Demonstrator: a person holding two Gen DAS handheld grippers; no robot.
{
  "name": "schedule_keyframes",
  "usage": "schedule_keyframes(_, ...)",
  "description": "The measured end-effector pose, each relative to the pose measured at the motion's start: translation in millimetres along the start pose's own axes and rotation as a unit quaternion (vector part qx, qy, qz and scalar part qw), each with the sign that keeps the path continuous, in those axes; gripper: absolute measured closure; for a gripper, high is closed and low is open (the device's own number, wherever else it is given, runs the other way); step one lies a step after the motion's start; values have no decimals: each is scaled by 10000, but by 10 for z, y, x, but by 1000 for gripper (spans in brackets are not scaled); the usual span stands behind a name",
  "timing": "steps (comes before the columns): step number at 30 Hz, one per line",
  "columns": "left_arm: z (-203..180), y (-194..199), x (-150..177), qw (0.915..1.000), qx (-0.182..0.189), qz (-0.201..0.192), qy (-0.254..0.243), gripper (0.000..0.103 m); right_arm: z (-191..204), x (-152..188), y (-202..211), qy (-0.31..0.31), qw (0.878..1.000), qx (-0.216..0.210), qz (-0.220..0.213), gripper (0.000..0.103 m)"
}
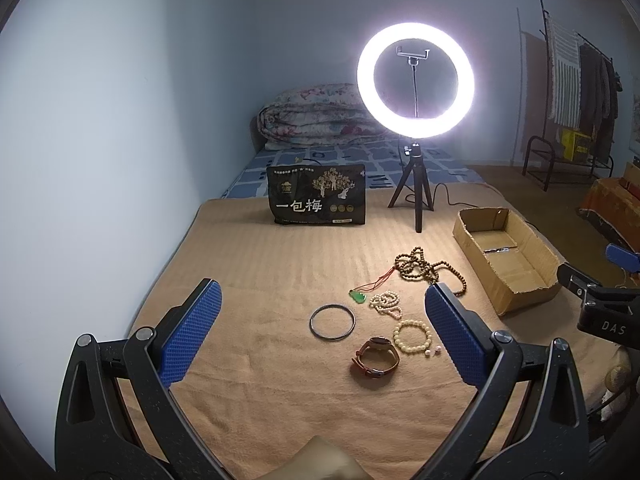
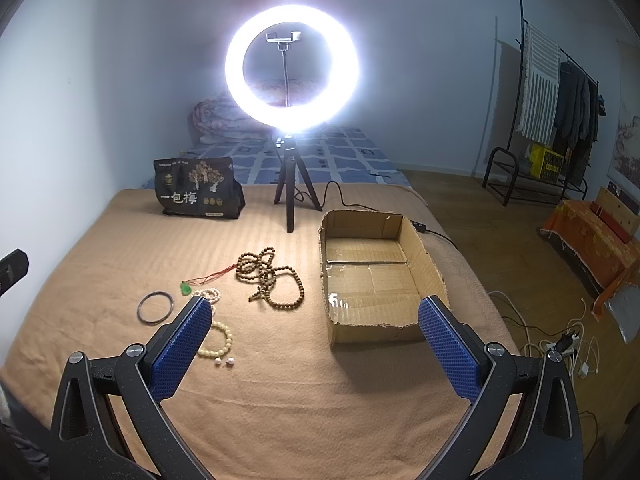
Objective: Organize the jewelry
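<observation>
Jewelry lies loose on a tan blanket [image 1: 260,264]: a dark bangle [image 1: 332,321], a brown-strapped watch [image 1: 376,357], a cream bead bracelet [image 1: 412,332], two small pearls [image 1: 434,352], a pale bead strand [image 1: 385,303], a green pendant on a red cord [image 1: 358,297] and a long brown bead necklace [image 1: 420,266]. An open cardboard box [image 2: 424,252] sits to their right. My left gripper [image 1: 322,308] hovers open above the jewelry, nothing between its fingers. My right gripper [image 2: 316,320] is open too, near the box's front left corner, and it holds nothing.
A lit ring light on a black tripod [image 1: 416,200] stands behind the jewelry, its cable trailing right. A black printed bag [image 1: 318,196] stands at the back left. Beyond lie a folded quilt [image 1: 316,120], a clothes rack [image 2: 556,120] and floor cables [image 2: 560,344].
</observation>
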State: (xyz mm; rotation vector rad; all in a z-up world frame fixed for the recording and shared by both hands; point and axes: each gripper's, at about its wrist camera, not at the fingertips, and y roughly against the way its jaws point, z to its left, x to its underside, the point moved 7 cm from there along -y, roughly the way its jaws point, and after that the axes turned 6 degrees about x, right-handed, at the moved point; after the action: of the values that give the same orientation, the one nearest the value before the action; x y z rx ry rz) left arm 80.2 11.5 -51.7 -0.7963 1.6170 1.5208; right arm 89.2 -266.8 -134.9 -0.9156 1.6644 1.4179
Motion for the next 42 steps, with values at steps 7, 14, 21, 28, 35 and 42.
schedule_keyframes(7, 81, -123, 47, 9999, -138, 100, -2, 0, -39, 2, -12, -29, 10000, -10, 38, 0)
schedule_keyframes(14, 376, -298, 99, 9986, -405, 251, 214, 0, -85, 12, -203, -107, 9995, -80, 275, 0)
schedule_keyframes(21, 584, -552, 152, 9971, -251, 643, 313, 0, 65, 41, -352, 191, 9987, -201, 417, 1)
schedule_keyframes(28, 511, -818, 263, 9940, 337, 1012, 244, 5, 305, 101, -610, 393, 9945, -799, 542, 1)
schedule_keyframes(35, 416, -1181, 602, 9751, 928, 1847, 797, 41, 480, 184, -960, 642, 9884, -995, 948, 9)
schedule_keyframes(42, 147, -1394, 833, 9585, 1398, 2304, 927, 57, 734, 378, -1255, 770, 9748, -1402, 1557, 23)
